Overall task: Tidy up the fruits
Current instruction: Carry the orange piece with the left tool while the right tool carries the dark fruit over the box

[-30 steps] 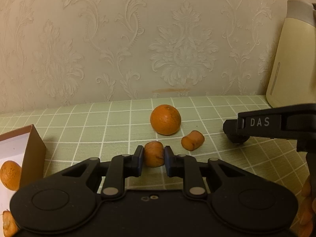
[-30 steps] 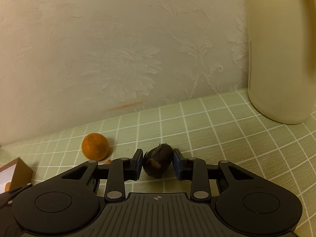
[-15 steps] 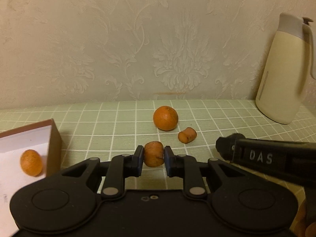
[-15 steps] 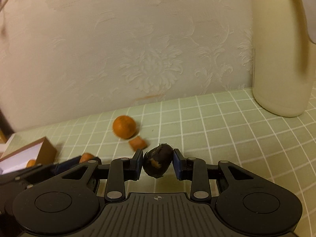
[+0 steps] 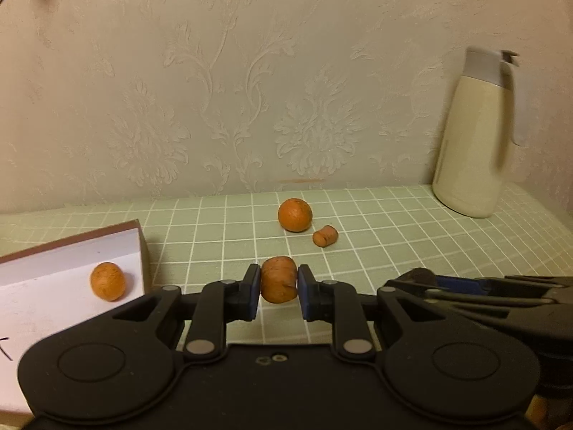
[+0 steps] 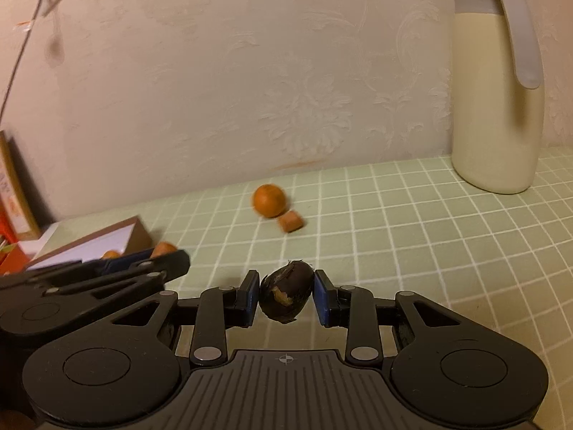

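My left gripper (image 5: 278, 292) is shut on a small orange fruit piece (image 5: 278, 283) and holds it above the green checked tablecloth, just right of a white-lined box (image 5: 53, 286) that holds a small orange fruit (image 5: 107, 281). My right gripper (image 6: 285, 295) is shut on a dark, blackened fruit (image 6: 285, 292) held above the cloth. A round orange (image 5: 295, 215) and a small orange piece (image 5: 325, 235) lie on the cloth farther back; they also show in the right wrist view, orange (image 6: 270, 200) and piece (image 6: 290, 221). The left gripper shows at the left of the right wrist view.
A cream thermos jug (image 5: 472, 143) with a grey lid stands at the back right against the patterned wall, and shows in the right wrist view (image 6: 496, 107). The box (image 6: 89, 243) sits at the left, with red packaging (image 6: 10, 215) behind it.
Both grippers have risen and pulled back with their fruits still held. The orange and small piece now look farther away, and more of the box and jug shows.
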The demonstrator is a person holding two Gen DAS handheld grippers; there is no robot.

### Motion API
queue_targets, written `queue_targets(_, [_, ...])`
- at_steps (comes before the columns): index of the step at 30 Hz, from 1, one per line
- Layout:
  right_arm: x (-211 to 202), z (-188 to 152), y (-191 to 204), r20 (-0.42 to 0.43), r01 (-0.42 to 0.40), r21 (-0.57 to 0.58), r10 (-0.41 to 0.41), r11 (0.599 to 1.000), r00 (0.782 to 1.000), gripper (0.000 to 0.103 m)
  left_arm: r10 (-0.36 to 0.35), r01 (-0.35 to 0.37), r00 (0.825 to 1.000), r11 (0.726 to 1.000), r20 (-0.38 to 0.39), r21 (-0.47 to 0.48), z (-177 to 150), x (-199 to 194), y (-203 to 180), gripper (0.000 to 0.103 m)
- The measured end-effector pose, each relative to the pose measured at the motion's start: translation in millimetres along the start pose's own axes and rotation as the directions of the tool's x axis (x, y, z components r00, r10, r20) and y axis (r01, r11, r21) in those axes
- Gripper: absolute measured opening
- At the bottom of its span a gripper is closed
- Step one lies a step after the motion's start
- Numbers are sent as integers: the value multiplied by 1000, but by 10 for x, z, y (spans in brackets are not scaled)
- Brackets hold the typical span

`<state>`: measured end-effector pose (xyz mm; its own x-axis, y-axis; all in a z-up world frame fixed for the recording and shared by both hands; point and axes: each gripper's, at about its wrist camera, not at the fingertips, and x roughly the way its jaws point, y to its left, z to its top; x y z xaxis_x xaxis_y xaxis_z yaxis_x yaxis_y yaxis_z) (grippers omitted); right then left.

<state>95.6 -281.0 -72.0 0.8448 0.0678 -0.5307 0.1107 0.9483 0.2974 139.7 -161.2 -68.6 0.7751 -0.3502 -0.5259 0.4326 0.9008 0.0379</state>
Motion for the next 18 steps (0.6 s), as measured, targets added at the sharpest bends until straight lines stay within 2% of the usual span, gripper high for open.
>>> queue_targets(10, [-319,-135,308,21,-47,-49,48,998,999,33,34,-34,999,999,30,-9,-149,-449,122,12])
queue_targets(18, [-438,-162,530,36,-84,-86,87,993,996,33,99,-97,994,994,44,-50,-228,-748,417,12])
